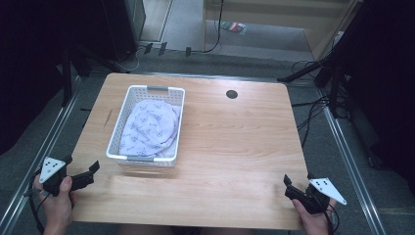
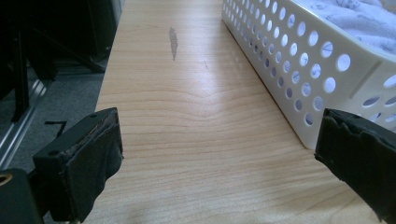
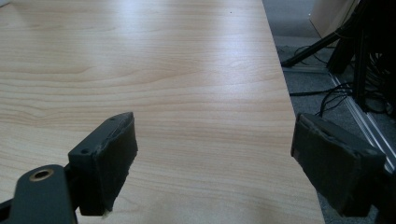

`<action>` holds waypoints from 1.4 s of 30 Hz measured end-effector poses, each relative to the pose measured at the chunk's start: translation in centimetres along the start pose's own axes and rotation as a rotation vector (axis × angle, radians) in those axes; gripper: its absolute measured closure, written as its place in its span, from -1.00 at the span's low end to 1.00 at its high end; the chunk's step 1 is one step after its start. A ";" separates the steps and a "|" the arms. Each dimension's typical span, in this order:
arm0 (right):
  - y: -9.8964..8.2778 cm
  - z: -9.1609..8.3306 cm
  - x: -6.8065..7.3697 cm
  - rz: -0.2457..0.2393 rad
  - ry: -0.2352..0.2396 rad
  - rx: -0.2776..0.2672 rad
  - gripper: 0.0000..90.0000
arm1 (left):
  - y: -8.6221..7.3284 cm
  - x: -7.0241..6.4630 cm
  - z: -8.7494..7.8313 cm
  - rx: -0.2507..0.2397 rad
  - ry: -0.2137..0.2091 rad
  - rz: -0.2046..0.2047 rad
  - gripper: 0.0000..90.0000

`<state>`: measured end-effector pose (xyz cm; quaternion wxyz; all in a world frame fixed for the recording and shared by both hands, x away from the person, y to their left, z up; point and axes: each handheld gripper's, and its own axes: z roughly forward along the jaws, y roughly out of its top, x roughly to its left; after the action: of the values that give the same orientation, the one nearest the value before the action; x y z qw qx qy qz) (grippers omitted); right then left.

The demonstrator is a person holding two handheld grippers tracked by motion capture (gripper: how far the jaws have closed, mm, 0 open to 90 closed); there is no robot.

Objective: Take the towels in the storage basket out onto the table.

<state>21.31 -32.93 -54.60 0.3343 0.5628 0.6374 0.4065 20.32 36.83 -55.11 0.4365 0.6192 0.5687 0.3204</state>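
White perforated plastic basket (image 1: pixel 147 125) holding a pale printed cloth (image 1: pixel 149 127) sits left of centre on the light wooden bench (image 1: pixel 235 147). Left gripper (image 1: pixel 85 175) at lower left and right gripper (image 1: pixel 298 188) at lower right both have jaws spread, pinching nothing.

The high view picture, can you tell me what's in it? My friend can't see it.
A white plastic basket holding a bundled white cloth with a small print sits on the left part of a wooden table. At the near corners, a person's hands hold two black claws, the left claw and the right claw, both open and holding nothing.
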 end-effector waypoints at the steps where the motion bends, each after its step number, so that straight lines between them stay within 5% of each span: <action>1: 0.0 0.0 0.0 0.000 0.000 0.000 -0.67 | 0.0 0.0 0.0 0.001 -0.015 0.001 -0.97; 4: 0.0 0.0 0.0 -0.003 0.003 -0.004 -0.67 | 0.0 0.1 0.1 0.005 -0.064 0.001 -0.58; 10: 0.0 -0.1 0.0 -0.004 0.005 -0.007 -0.67 | 0.0 0.2 0.0 0.000 -0.037 -0.013 -0.71; 21: 0.0 -0.1 0.0 0.001 0.002 -0.003 -0.67 | 1.1 1.1 -0.5 -0.019 -0.082 -0.068 -0.92; 29: 0.0 0.0 -0.1 0.003 0.002 -0.002 -0.67 | 3.8 0.1 -1.3 -0.014 -0.097 -0.060 -0.96; 34: 0.0 0.0 -0.1 0.004 0.000 -0.002 -0.67 | 6.0 -0.7 -1.3 0.013 -0.083 -0.023 -0.97; 42: 0.0 0.0 -0.1 0.004 0.000 0.000 -0.67 | 9.7 -2.4 -0.7 0.048 -0.122 0.034 -0.97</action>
<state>21.28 -33.00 -54.60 0.3335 0.5642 0.6362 0.4071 23.48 34.88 -45.78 0.4500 0.6574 0.5379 0.2757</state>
